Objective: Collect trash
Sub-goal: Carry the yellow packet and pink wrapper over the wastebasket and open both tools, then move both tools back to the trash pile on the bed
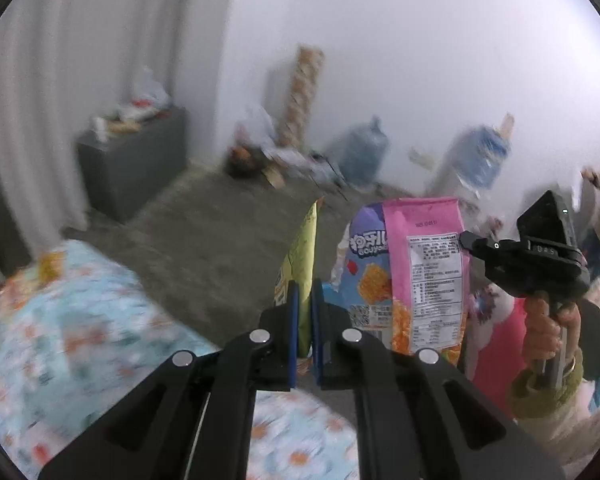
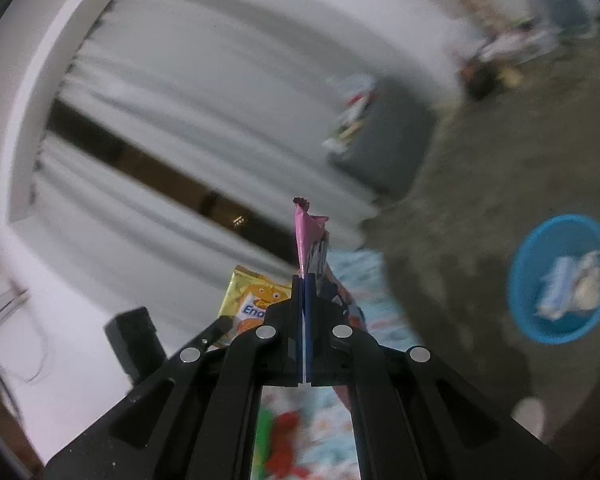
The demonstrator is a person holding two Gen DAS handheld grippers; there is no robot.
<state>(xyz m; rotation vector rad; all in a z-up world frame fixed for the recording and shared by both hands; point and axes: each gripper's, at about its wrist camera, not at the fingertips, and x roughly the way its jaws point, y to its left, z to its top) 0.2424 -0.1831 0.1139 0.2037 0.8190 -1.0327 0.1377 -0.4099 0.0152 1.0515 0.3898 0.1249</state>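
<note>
My left gripper (image 1: 305,286) is shut on a yellow-green snack wrapper (image 1: 302,248), seen edge-on between the blue pads. To its right, a hand (image 1: 544,328) holds my right gripper (image 1: 465,240), shut on the edge of a pink snack bag (image 1: 424,272). A purple-blue snack bag (image 1: 364,264) hangs against the pink one; I cannot tell whether it is pinched too. In the right wrist view the right gripper (image 2: 304,280) clamps the pink bag (image 2: 306,236), and the yellow wrapper (image 2: 256,296) shows at the left beside the left gripper (image 2: 216,332).
A blue basin (image 2: 520,280) holding crumpled trash sits on the grey floor at the right. A floral bedsheet (image 1: 80,320) lies below the grippers. A grey cabinet (image 1: 136,160) with clutter on top stands by the curtain. Water jugs (image 1: 364,152) and litter line the far wall.
</note>
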